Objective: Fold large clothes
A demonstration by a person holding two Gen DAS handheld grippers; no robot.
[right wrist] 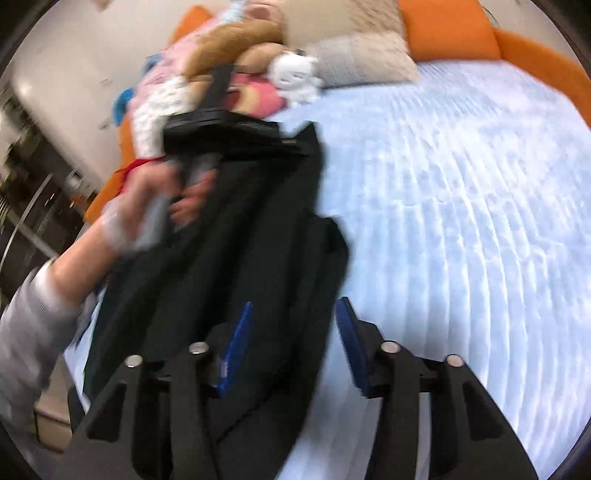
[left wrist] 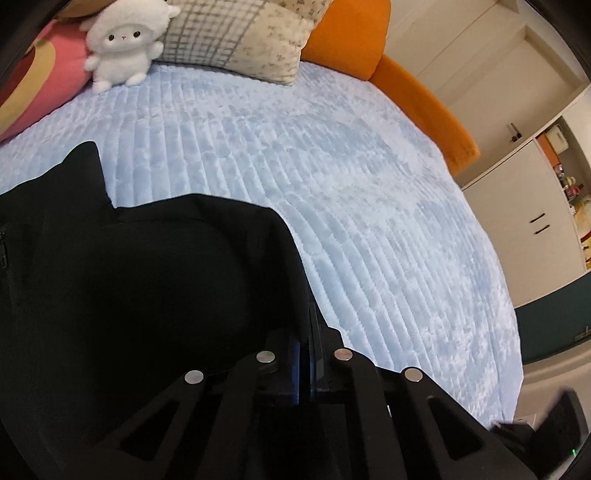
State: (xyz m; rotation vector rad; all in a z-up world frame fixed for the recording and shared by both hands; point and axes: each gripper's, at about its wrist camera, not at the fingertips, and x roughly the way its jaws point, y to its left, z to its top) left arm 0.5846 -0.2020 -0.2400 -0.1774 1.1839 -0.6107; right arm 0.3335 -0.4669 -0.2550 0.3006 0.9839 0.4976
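A black garment (left wrist: 155, 266) lies on the light blue bedspread (left wrist: 369, 184), with a zip showing at its left edge. My left gripper (left wrist: 308, 325) is shut on the garment's right edge, which runs straight down into the closed blue pads. The blurred right wrist view shows that same left gripper (right wrist: 295, 144) in a person's hand (right wrist: 162, 195), with the garment (right wrist: 240, 240) stretching from it towards me. My right gripper (right wrist: 295, 304) stands open over the garment's near end. Fabric lies under and between its blue pads (right wrist: 238, 339), which do not press on it.
A white plush sheep (left wrist: 122, 40), patterned pillows (left wrist: 240, 33) and an orange headboard (left wrist: 351, 37) line the far end of the bed. White cupboards (left wrist: 524, 206) stand beyond the bed's right edge. A grey sleeve (right wrist: 29, 332) comes in at the lower left.
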